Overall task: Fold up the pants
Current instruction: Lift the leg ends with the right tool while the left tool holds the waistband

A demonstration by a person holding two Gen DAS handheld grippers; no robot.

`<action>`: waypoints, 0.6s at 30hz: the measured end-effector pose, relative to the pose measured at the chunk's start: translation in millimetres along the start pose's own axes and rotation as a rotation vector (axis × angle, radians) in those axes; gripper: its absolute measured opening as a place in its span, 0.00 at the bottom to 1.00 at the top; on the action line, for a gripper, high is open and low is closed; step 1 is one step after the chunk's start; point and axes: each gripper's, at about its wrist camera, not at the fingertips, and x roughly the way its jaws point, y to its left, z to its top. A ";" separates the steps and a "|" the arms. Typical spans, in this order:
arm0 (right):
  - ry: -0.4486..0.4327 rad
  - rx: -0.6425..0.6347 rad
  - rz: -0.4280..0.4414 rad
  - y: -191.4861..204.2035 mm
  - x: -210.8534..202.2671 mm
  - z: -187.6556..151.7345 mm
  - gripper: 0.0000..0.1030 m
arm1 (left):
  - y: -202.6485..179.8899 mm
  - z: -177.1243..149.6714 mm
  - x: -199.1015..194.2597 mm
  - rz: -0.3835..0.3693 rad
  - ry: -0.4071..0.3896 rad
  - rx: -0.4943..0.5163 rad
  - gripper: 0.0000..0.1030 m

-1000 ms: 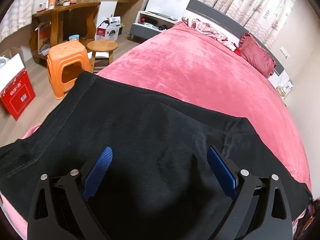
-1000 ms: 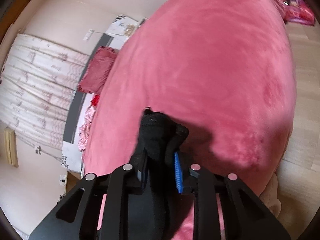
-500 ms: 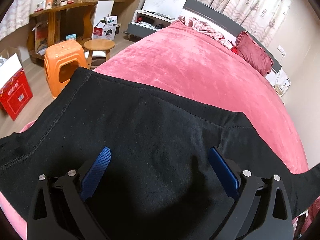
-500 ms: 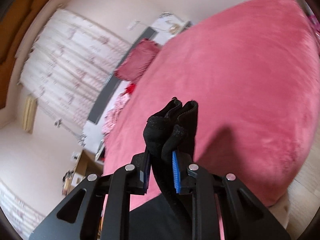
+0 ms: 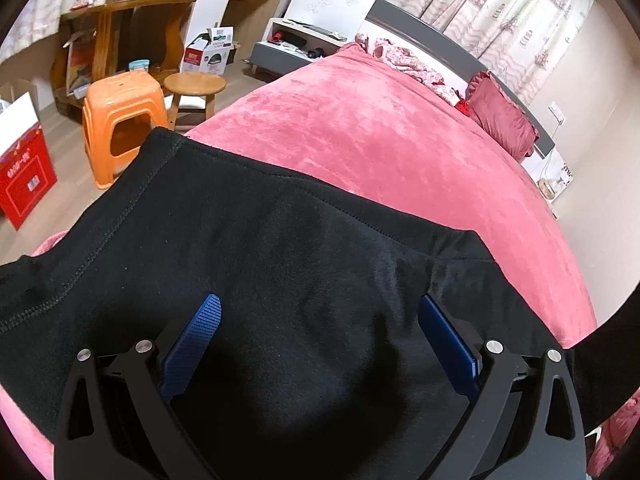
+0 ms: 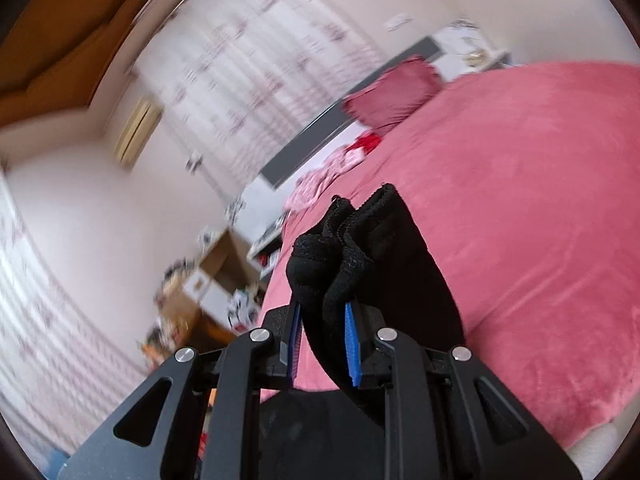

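Note:
Black pants [image 5: 280,280] lie spread on the pink bed [image 5: 400,152], waist part under my left gripper [image 5: 320,320]. That gripper is open, its blue pads wide apart just above the fabric. My right gripper [image 6: 322,320] is shut on the bunched leg cuffs of the pants [image 6: 360,248] and holds them lifted above the bed [image 6: 540,220]. The cloth hangs down from the jaws toward the lower edge of that view.
An orange plastic stool [image 5: 120,120] and a round wooden stool [image 5: 194,88] stand on the floor left of the bed. A red box [image 5: 24,172] and a wooden desk [image 5: 132,20] are further left. A dark red pillow [image 5: 504,116] lies at the headboard.
My right gripper has lifted and swung the leg cuffs upward, so its view now tilts toward the curtain and wall. My left gripper has stayed open over the pants, barely moving.

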 end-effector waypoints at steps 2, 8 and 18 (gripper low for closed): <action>0.041 -0.060 0.012 16.6 17.2 -15.2 0.17 | -1.1 -0.9 -0.2 -0.003 0.001 0.002 0.95; 0.172 -0.207 0.038 58.8 73.6 -73.0 0.17 | -7.6 -3.7 1.1 -0.018 0.008 0.023 0.95; 0.428 -0.346 0.087 90.9 147.5 -176.5 0.17 | -12.1 -7.3 2.2 -0.032 0.011 0.046 0.95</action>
